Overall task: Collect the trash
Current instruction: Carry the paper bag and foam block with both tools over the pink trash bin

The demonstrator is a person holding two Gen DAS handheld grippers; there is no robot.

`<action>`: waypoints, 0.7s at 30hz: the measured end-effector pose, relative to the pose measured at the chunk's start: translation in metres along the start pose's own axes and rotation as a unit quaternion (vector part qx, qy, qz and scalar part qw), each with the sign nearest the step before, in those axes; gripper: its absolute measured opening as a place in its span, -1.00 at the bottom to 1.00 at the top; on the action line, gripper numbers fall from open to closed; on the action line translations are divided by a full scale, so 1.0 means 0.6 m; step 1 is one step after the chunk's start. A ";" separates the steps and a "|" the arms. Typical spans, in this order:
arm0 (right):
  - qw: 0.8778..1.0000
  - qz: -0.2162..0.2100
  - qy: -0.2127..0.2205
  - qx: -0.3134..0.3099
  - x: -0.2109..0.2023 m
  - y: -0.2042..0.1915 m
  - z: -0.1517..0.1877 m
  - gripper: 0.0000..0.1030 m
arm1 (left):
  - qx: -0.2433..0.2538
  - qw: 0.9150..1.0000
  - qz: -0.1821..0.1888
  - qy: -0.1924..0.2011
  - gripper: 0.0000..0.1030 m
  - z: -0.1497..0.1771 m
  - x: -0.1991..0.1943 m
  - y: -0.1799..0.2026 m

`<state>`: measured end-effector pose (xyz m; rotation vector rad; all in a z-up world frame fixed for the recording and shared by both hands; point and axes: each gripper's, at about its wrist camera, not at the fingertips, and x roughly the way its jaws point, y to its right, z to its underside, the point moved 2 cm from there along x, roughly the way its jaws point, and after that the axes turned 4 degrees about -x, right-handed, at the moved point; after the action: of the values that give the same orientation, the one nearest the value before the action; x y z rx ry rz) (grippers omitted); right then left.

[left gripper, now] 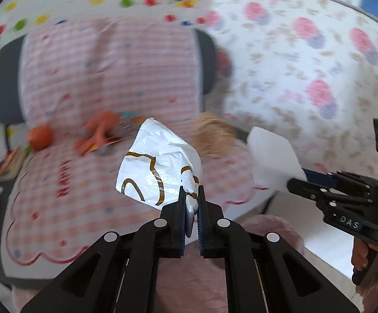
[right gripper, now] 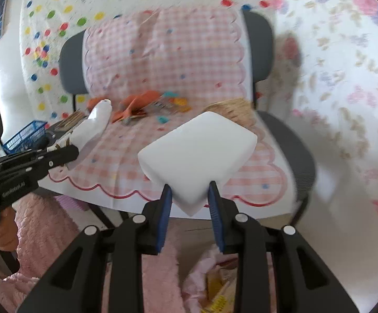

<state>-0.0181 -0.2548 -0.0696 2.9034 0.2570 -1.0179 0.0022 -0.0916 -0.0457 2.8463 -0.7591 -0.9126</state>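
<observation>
left gripper [left gripper: 191, 195]: clamped on white plastic bag [left gripper: 160, 167] | right gripper [right gripper: 190, 195]: gripping white foam block [right gripper: 196, 151] | both above chair [right gripper: 288, 135]

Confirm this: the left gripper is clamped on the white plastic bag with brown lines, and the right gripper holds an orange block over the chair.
Wrong in one respect: the block in the right gripper is white, not orange, as the right wrist view shows. The left gripper is indeed clamped on the white plastic bag with brown lines.
</observation>
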 end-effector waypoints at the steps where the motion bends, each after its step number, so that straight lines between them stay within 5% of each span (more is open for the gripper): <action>1: 1.000 0.007 0.003 0.003 -0.011 0.008 0.003 -0.45 | 0.010 1.000 0.014 0.000 -0.85 -0.002 0.001 0.019; 12: 0.994 0.104 0.006 0.042 -0.129 0.087 0.073 -0.41 | 0.063 0.988 0.139 -0.023 -0.84 0.035 0.021 0.183; 21: 0.989 0.117 -0.042 0.085 -0.122 0.138 0.146 -0.40 | 0.059 0.980 0.176 -0.073 -0.84 0.065 0.072 0.222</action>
<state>-0.1138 -0.3556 -0.0924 2.9335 -0.1804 -1.1687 -0.0475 -0.2253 -0.0740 2.6281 -1.3210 -1.0566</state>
